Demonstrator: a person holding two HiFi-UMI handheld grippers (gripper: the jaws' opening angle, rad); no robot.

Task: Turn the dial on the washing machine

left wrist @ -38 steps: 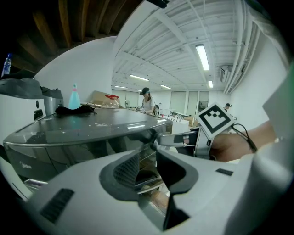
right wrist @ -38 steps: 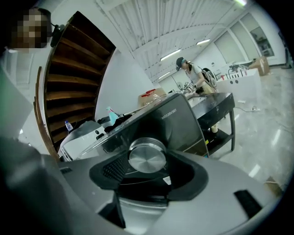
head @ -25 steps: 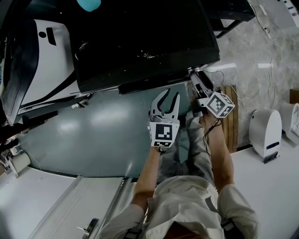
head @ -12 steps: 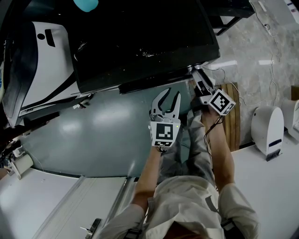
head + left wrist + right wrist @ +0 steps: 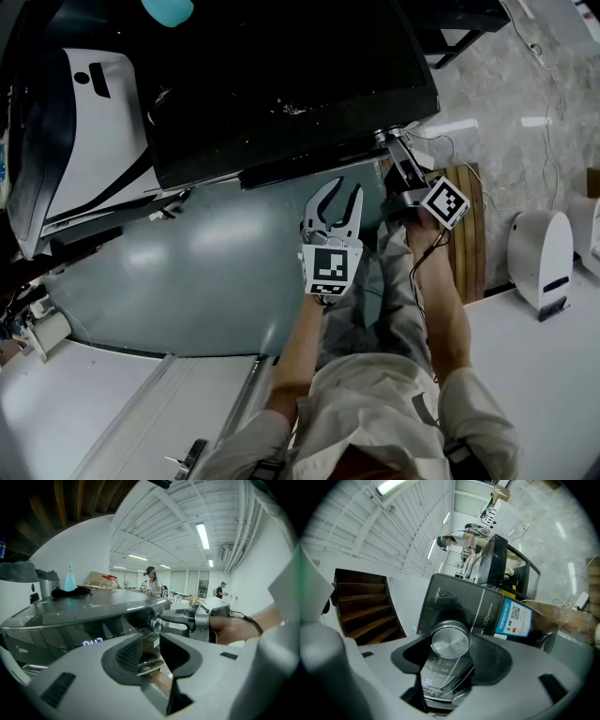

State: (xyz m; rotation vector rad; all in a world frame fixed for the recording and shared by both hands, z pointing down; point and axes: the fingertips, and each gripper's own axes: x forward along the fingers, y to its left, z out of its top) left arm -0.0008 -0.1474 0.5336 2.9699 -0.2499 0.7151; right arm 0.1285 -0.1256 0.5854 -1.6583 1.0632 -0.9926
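The washing machine (image 5: 281,84) has a dark glossy top and fills the upper head view. Its silver dial (image 5: 450,641) sits on the front panel at the machine's right corner. My right gripper (image 5: 452,653) is shut on the dial, a dark pad against each side. From the left gripper view the same dial (image 5: 156,626) shows with the right gripper (image 5: 164,622) clamped on it. In the head view the right gripper (image 5: 386,142) reaches under the machine's front edge and hides the dial. My left gripper (image 5: 344,192) hangs open and empty in front of the machine, left of the right one.
A white appliance (image 5: 94,122) stands left of the machine, with a teal bottle (image 5: 167,9) at the top edge. A wooden pallet (image 5: 464,234) and a white device (image 5: 539,258) lie on the floor at right. A blue label (image 5: 513,618) marks the machine's front.
The right gripper's marker cube has rolled and shifted a little to the right while staying at the dial. The left gripper has stayed in place.
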